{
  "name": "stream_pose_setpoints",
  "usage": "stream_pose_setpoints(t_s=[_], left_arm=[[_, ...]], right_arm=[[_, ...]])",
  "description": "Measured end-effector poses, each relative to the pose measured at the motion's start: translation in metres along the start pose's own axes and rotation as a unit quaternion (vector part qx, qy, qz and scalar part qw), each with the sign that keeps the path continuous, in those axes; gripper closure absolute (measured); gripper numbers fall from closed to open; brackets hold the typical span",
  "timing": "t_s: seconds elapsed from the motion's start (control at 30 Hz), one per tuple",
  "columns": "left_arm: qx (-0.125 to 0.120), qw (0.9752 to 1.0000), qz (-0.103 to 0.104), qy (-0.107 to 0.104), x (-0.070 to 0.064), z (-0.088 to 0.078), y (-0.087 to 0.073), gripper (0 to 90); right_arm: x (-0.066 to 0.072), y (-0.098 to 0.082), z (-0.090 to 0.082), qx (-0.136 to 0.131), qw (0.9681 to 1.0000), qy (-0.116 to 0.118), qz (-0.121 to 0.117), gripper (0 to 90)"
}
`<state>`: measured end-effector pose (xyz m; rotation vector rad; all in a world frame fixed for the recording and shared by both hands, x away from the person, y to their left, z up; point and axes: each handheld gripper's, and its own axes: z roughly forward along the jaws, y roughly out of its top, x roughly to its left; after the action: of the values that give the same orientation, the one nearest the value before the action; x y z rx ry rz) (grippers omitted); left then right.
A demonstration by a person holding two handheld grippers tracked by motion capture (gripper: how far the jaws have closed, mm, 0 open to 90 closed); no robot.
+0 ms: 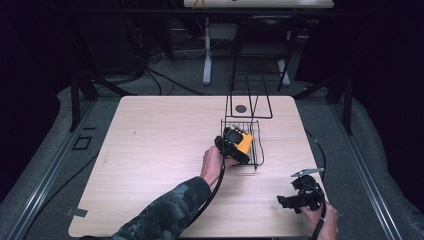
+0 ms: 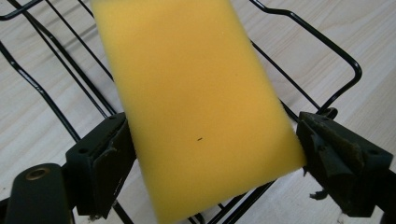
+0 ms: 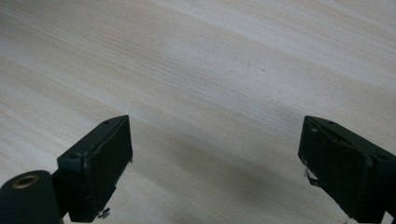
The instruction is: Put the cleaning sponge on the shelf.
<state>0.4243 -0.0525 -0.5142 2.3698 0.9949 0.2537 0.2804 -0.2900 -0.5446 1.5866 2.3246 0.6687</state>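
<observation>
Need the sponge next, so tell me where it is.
In the high view, the yellow sponge lies in the black wire basket, right of table centre, between the left gripper jaws.

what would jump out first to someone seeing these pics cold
The bright yellow sponge stands out first, lying over the black wire basket right of the table's middle, between the jaws of the left gripper. Next comes the pale wooden table against the dark room. The right gripper sits near the table's front right corner, its jaws apart over bare wood.

Wooden table: wire basket, perhaps coaster.
</observation>
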Motion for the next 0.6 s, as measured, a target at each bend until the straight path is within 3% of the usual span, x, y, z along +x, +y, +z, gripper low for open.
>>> stream_pose_setpoints(t_s=[0.23, 0.37, 0.6], left_arm=[[-0.008, 0.9999, 0.01, 0.002, 0.001, -0.008, -0.003, 4.6], [-0.025, 0.9996, 0.016, 0.001, 0.005, -0.02, -0.004, 3.4], [-0.03, 0.9992, 0.025, 0.0, 0.011, -0.038, -0.01, 3.3]], right_arm=[[0.0, 0.0, 0.001, -0.003, 1.0, 0.0, 0.0, 9.4], [-0.001, 0.0, 0.0, -0.004, 1.0, -0.001, 0.003, 9.4], [0.0, 0.0, -0.001, -0.006, 1.0, -0.002, 0.004, 9.3]])
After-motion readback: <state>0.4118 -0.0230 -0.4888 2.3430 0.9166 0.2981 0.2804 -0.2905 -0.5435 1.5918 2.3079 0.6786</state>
